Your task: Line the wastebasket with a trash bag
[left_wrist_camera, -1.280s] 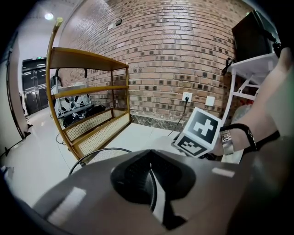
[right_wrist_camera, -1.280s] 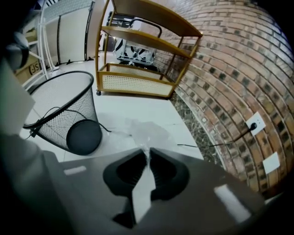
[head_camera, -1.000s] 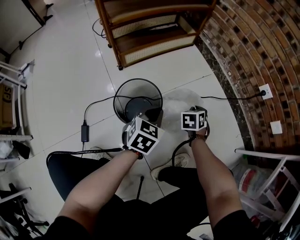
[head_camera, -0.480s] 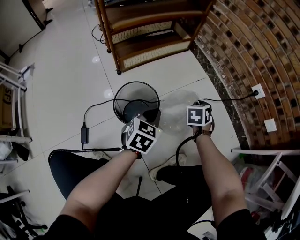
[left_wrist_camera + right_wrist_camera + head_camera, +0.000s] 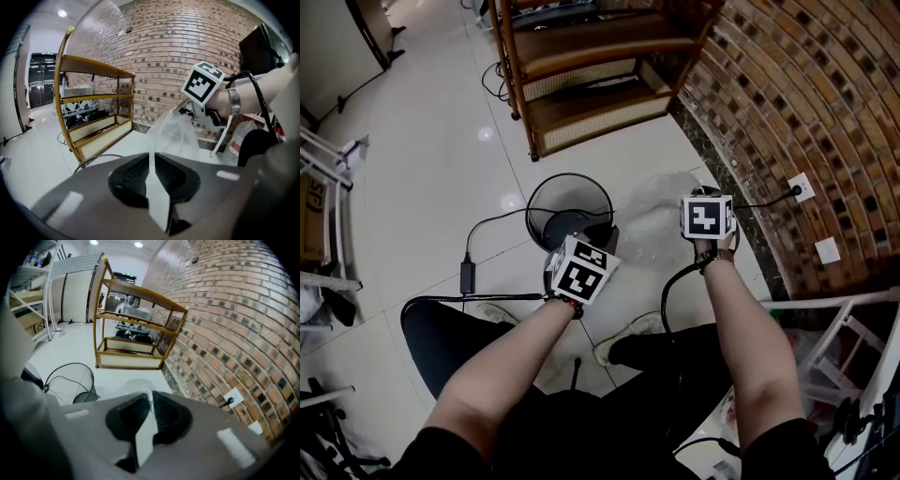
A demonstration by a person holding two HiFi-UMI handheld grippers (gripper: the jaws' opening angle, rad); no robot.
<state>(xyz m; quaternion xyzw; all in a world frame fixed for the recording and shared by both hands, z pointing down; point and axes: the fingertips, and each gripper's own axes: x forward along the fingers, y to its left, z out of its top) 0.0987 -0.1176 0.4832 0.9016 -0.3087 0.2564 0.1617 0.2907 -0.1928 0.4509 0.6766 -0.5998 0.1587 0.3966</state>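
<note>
A left gripper (image 5: 152, 180) and a right gripper (image 5: 146, 416) each clamp tight on one clear trash bag (image 5: 652, 214), held between them just beside one black wire wastebasket (image 5: 542, 193) on the white tiled floor (image 5: 422, 169), near one wooden shelf unit (image 5: 591, 66) and a brick wall (image 5: 797, 94).

We count one wastebasket (image 5: 551, 195) and one trash bag (image 5: 174, 136). We count two grippers: the left gripper (image 5: 153, 159) and the right gripper (image 5: 149, 399). We see one wooden shelf rack (image 5: 581, 66). On the brick wall (image 5: 787, 84) we count two white plates, an upper plate (image 5: 803, 186) and a lower plate (image 5: 827, 249). We see one small black box (image 5: 467, 277) on a cord.
</note>
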